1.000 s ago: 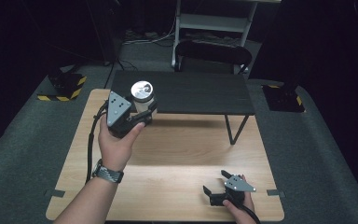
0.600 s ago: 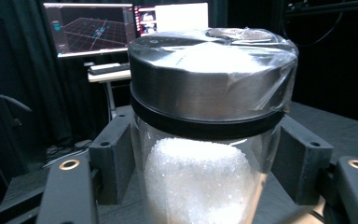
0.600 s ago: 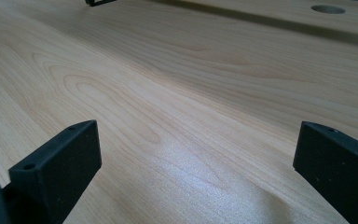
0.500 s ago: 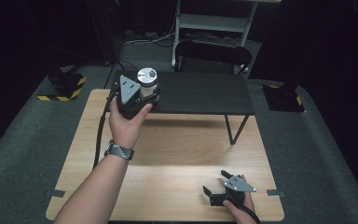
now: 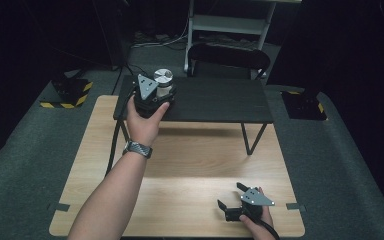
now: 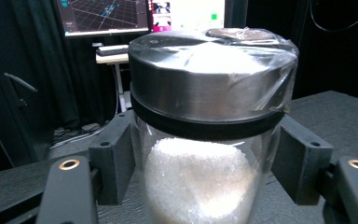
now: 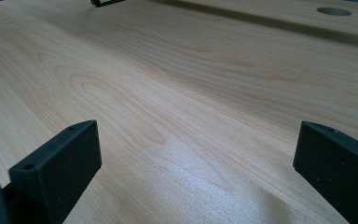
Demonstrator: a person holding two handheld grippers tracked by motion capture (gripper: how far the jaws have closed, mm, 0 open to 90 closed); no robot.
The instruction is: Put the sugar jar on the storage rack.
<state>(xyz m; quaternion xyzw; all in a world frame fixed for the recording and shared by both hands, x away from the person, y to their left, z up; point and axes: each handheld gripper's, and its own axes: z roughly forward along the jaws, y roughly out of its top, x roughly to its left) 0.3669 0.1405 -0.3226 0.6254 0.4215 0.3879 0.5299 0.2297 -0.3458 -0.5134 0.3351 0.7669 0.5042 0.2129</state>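
Note:
A glass jar [image 5: 163, 80] with a metal lid holds white granules [image 6: 205, 182]; clear film wraps the lid. My left gripper [image 5: 161, 91] is shut on the jar, its black jaws pressed against both sides of the glass [image 6: 209, 163]. It holds the jar upright at the left end of the black raised shelf [image 5: 215, 100]. The jar's base is hidden, so contact with the shelf cannot be told. My right gripper [image 5: 230, 195] lies low on the wooden table [image 5: 195, 165] near its front right edge. Its jaws stand wide open over bare wood [image 7: 200, 154].
The black shelf stands on thin legs across the back of the wooden table. Behind it are a black chair [image 5: 228, 54] and a white metal frame [image 5: 230, 22]. Yellow-and-black striped blocks [image 5: 67, 92] lie on the grey floor at the left. Monitors [image 6: 102, 16] glow beyond the jar.
My left hand has carried the jar forward and to the right, up to the shelf's left end. The right gripper has stayed still.

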